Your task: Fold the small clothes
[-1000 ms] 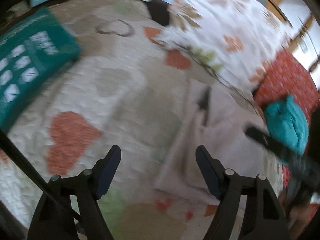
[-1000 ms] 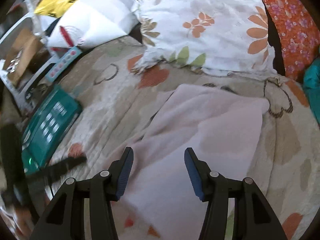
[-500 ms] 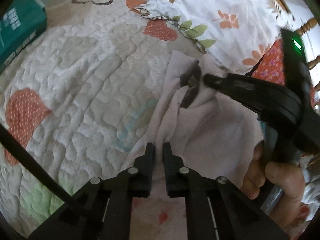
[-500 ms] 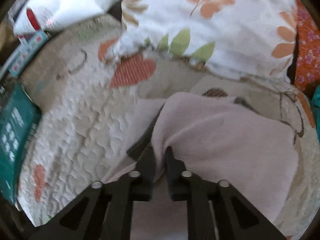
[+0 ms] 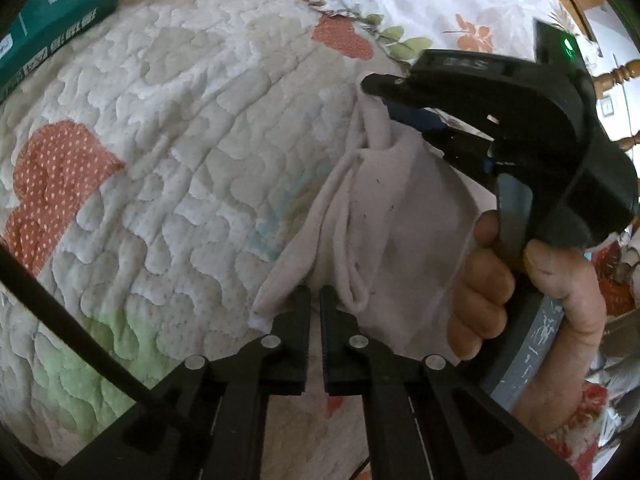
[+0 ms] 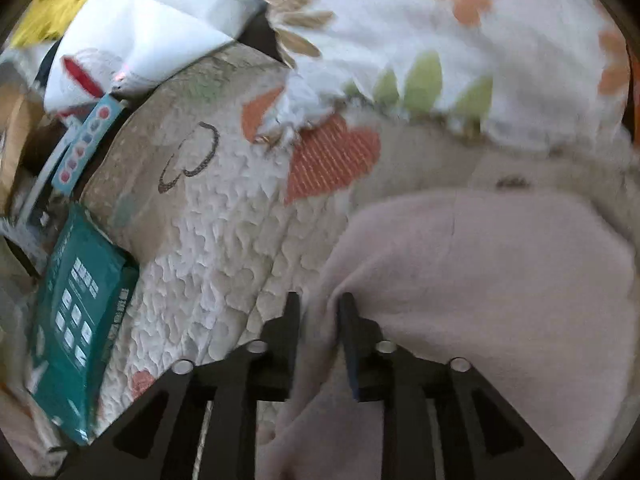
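A small pale pink fleece garment [image 5: 384, 216] lies bunched lengthwise on the quilted heart-patterned bedspread [image 5: 192, 128], near the flowered pillow [image 6: 460, 40]. The left gripper [image 5: 315, 300] is clamped on its near edge; the right gripper [image 6: 318, 308] is opening, cloth between its jaws. The teal box's [image 6: 76, 320] print is unreadable.

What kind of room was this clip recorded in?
Most likely a bedroom, on a bed: the pale cloth lies on a quilted heart-print bedspread, a floral pillow sits behind it, and a turned wooden bedpost shows at the edge.
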